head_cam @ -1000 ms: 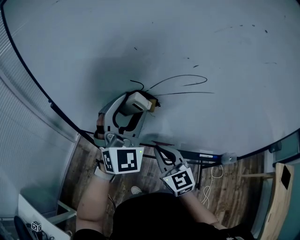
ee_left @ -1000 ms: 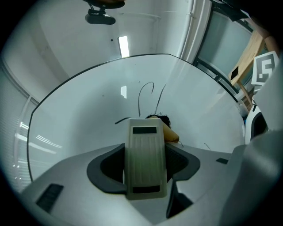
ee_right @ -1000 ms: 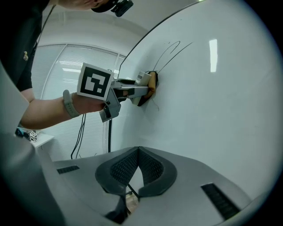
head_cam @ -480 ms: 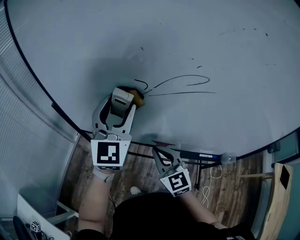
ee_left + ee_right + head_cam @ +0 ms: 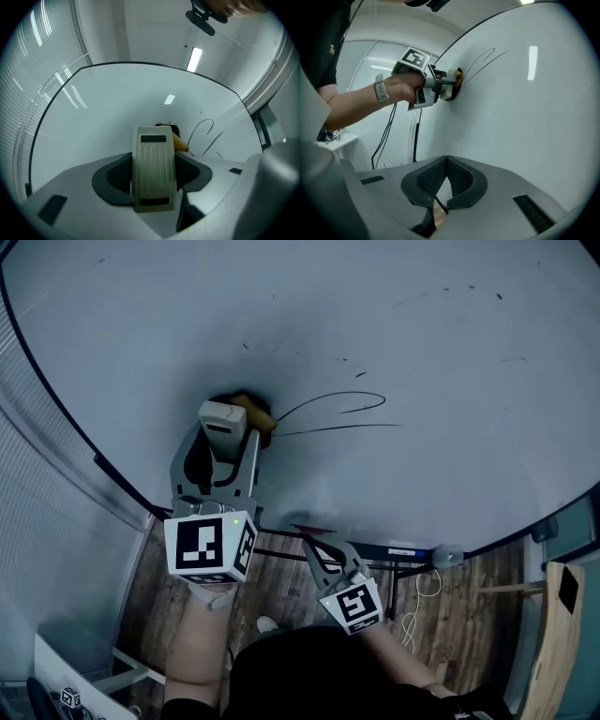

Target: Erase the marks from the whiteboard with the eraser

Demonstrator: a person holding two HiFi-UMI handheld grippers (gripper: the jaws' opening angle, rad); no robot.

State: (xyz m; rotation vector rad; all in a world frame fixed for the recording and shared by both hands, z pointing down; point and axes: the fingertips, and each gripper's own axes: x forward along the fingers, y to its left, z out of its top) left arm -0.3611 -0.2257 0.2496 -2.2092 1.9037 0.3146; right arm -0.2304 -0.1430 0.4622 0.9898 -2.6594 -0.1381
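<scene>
The whiteboard [image 5: 450,456] fills the head view, with long black curved lines [image 5: 337,404] drawn near its middle. My left gripper [image 5: 230,420] is shut on the eraser [image 5: 218,414], a cream ribbed block whose dark pad [image 5: 251,412] presses on the board at the lines' left end. The left gripper view shows the eraser [image 5: 153,173] between the jaws and the lines [image 5: 204,133] to its right. My right gripper [image 5: 314,554] hangs lower, off the board, shut and empty. The right gripper view shows its pads touching [image 5: 446,158] and the left gripper [image 5: 450,86] at the board.
Small stray dashes [image 5: 450,292] dot the board's upper right. Below the board's frame are a stand bar [image 5: 403,549], a wooden floor [image 5: 281,587] with a coiled cable [image 5: 422,601], and a wooden panel [image 5: 562,615] at the right. Window blinds [image 5: 47,521] line the left.
My left gripper has slid the eraser left and upward along the board to the lines' left end; the small hook there no longer shows. The right gripper has barely moved.
</scene>
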